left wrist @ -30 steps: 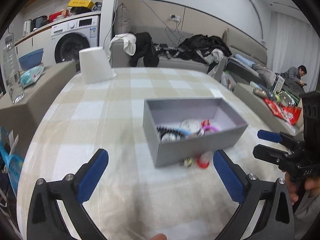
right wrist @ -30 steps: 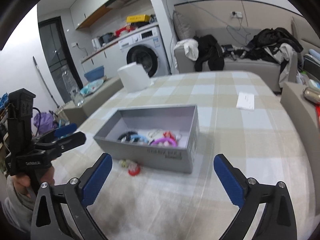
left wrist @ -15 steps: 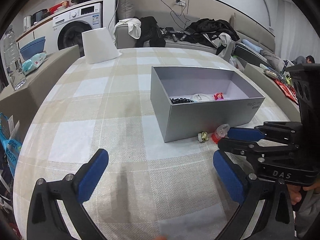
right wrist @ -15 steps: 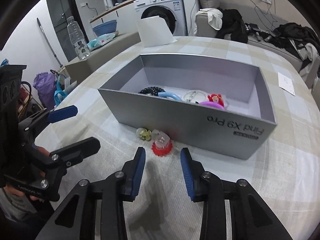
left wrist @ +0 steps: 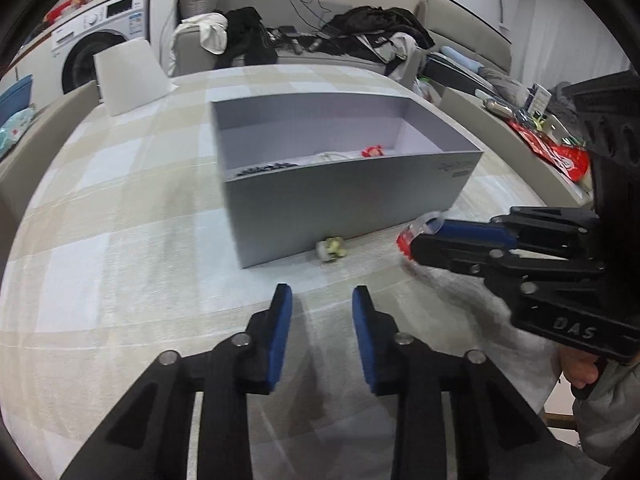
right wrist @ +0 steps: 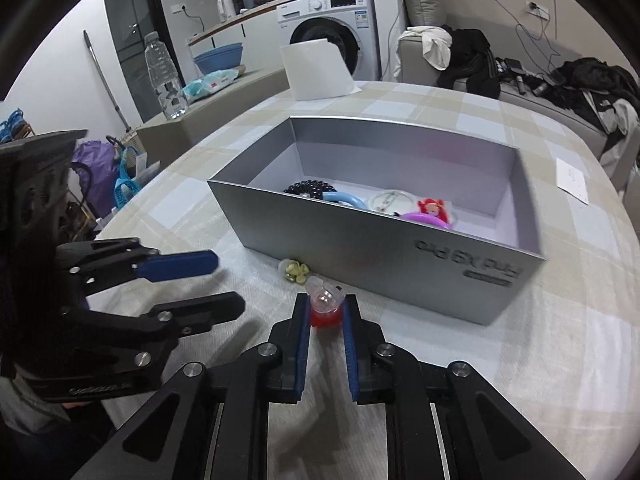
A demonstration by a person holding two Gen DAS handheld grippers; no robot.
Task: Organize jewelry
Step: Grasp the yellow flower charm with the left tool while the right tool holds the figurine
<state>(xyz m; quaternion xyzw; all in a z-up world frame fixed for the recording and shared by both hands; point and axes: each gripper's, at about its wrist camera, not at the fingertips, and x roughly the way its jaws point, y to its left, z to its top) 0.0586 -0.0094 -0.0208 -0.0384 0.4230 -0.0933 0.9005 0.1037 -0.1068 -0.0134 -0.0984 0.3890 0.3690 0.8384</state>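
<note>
- The left tongs hang low over the checked desk, short of the small yellow-green trinket; their jaws are closing with nothing between them. To my eye they are narrowing too soon: better to slide forward until the pads flank the trinket, then squeeze.
- That yellow-green trinket lies on the cloth just in front of the grey box, close to its near wall. It looks tiny and light, so a low approach along the cloth seems wise, lest a pad nudge it against the wall.
- The red-and-clear ring sits just right of the trinket, between the pads of the right tongs. Those jaws are closing and the pads appear to touch its red base on both sides. The grip looks shallow, right at the tips; I would hold the pressure steady and lift straight up before carrying it over the wall.
- Inside the box lie a black coil, a blue band, a white ring, a red charm and a purple band; any free floor there should suit the drop.
</note>
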